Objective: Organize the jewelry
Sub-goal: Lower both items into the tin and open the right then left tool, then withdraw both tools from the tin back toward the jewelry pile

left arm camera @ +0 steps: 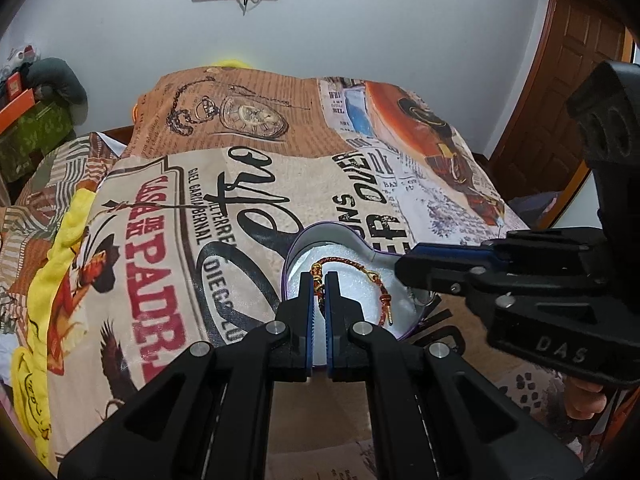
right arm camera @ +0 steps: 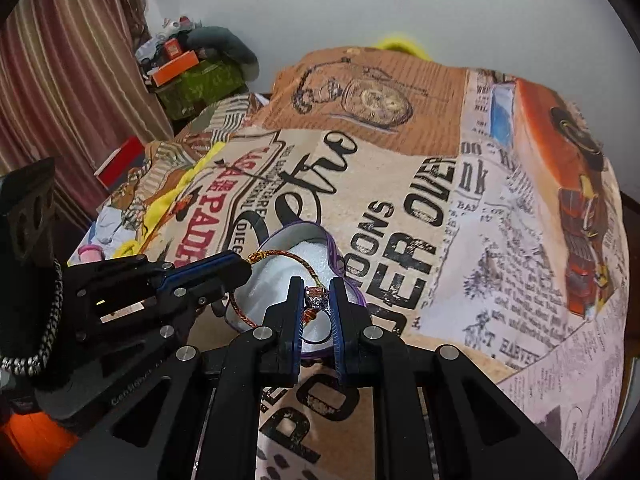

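Lowering jewelry into the heart-shaped box [left arm camera: 304, 240] on the bed [left arm camera: 280, 184], we pinch the bracelet [left arm camera: 352, 267] in the left hand-held gripper [left arm camera: 319, 280] and a ring [right arm camera: 317, 300] in the right hand-held gripper [right arm camera: 316, 286] — neither released yet, so the task seems partly done.
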{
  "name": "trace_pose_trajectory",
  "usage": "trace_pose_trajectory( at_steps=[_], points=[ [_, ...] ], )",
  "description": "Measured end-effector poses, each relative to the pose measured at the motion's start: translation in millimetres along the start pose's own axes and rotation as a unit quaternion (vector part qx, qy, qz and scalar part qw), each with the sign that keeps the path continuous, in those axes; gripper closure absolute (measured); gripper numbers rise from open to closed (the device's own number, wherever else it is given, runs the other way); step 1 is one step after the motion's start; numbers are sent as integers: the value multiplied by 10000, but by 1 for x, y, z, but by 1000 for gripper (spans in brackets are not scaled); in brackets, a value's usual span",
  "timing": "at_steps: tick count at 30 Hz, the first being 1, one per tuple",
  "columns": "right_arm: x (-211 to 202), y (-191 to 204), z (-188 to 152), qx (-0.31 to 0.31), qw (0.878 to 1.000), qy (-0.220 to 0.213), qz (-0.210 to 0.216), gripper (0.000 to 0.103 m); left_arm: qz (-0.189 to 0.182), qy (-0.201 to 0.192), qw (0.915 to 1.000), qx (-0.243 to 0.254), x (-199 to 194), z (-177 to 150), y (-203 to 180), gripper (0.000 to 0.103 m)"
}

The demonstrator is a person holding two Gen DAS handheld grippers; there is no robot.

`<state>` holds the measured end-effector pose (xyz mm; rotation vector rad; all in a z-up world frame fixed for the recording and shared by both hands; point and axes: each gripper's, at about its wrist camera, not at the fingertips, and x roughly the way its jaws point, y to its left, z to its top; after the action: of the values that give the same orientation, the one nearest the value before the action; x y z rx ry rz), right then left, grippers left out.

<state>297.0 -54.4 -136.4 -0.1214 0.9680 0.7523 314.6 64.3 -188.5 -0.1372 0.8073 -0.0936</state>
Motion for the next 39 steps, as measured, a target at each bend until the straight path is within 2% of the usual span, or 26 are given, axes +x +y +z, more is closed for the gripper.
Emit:
trace_pose_trajectory(
  at_steps=[9, 17, 19, 23, 25, 28, 33, 39],
  points=[
    [16, 4, -4, -192, 9994, 252, -118, 91, 51, 62, 10000, 9, 3, -1, 1, 100],
    [-2, 15, -4, -453, 9980, 3, -433, 90, 176, -25, 9998, 78, -12, 1, -1, 99],
    [-10, 16, -3, -457, 9977, -99, -493, 86, 168, -67, 9998, 21, -20, 1, 0, 99],
    [-37, 18, -6, -452, 9957, -447, -678, 64, 221, -212, 9995, 24, -40, 2, -2, 99],
    [-52, 20, -8, -422, 9942, -650, -748, 61, 257, -279, 9993, 69, -52, 1, -4, 97],
    [-73, 22, -12, -370, 9923, -856, -818, 60, 286, -352, 9989, 133, -69, -1, -9, 90],
    [-101, 26, -24, -238, 9899, -1082, -889, 60, 346, -504, 9978, 240, -97, -10, -19, 68],
    [-121, 28, -45, -166, 9877, -1155, -1045, 60, 323, -479, 9980, 263, -117, -27, -25, 64]
  ],
)
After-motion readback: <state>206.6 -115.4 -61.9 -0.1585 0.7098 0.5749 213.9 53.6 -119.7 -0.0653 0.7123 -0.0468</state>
